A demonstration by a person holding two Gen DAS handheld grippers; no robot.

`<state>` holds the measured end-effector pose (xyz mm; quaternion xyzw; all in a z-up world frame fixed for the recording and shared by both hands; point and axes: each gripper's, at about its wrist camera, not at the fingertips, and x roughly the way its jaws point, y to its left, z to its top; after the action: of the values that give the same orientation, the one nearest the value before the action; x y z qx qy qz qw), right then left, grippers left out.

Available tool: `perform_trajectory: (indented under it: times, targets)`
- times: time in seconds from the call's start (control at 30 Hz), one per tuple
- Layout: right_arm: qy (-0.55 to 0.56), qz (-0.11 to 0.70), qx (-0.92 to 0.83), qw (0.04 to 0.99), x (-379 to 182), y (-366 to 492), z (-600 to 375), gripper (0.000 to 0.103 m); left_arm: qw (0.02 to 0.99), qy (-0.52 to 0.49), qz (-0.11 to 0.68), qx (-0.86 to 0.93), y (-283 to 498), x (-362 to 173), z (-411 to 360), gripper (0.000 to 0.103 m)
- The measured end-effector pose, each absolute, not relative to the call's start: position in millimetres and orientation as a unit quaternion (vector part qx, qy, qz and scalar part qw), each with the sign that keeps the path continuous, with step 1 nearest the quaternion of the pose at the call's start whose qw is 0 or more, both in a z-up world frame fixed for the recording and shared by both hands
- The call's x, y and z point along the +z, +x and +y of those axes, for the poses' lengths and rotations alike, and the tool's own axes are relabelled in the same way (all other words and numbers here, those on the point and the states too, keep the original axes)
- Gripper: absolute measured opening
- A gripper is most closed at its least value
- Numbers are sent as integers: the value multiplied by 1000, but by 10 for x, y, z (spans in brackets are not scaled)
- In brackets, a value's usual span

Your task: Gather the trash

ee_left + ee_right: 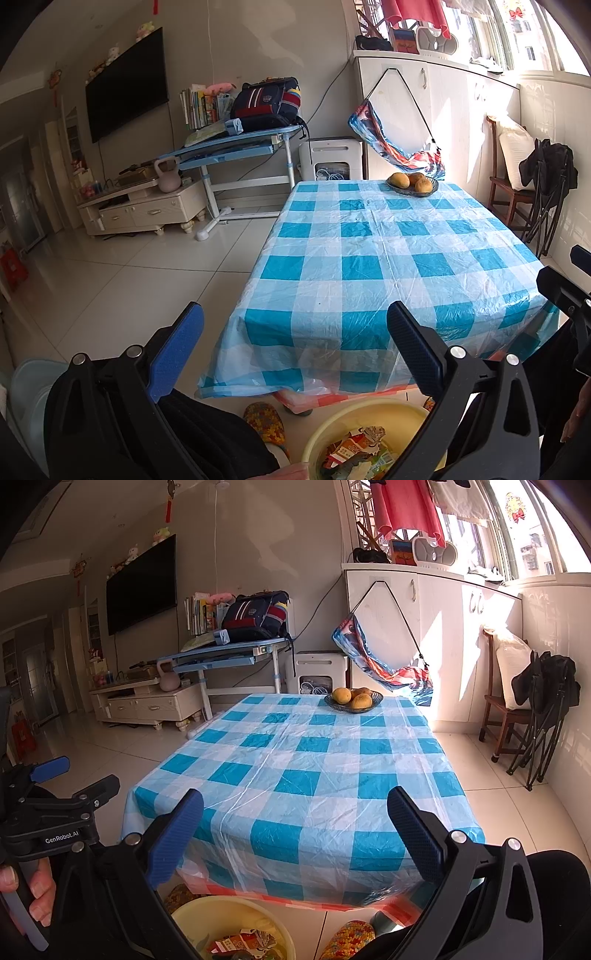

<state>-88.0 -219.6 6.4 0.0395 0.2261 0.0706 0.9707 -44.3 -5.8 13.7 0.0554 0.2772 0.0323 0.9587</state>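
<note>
— Inspector: State of the tongs?

— Me: My left tongs [295, 347] and my right tongs [295, 830] both stand spread wide, nothing between their ribbed pads, held above the near edge of the surface [369, 258], which wears a crinkled blue-and-white checked plastic cloth.

— Inspector: The trash?

— Me: Torn paper wrappers [354, 454] lie crumpled in the round yellow basin [332, 424] on the floor below. A dark bowl of fruit [353, 698] sits at the far end.

Daylight floods in from windows [524, 33] upper right, blown out in both views. Hard sun patches on white cabinet [439, 635], glare on glossy tablecloth [295, 775]. Left hallway dim. Strong fisheye bending, black corners. Focus sharp, slight softness at rims.
</note>
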Motion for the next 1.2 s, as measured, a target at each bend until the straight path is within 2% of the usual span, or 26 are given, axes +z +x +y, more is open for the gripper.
perform_trajectory:
  times: [1.2]
  targets:
    - [32,222,68,972,79,-881,-2188,95,959,69,273,25,-476,152,-100,96]
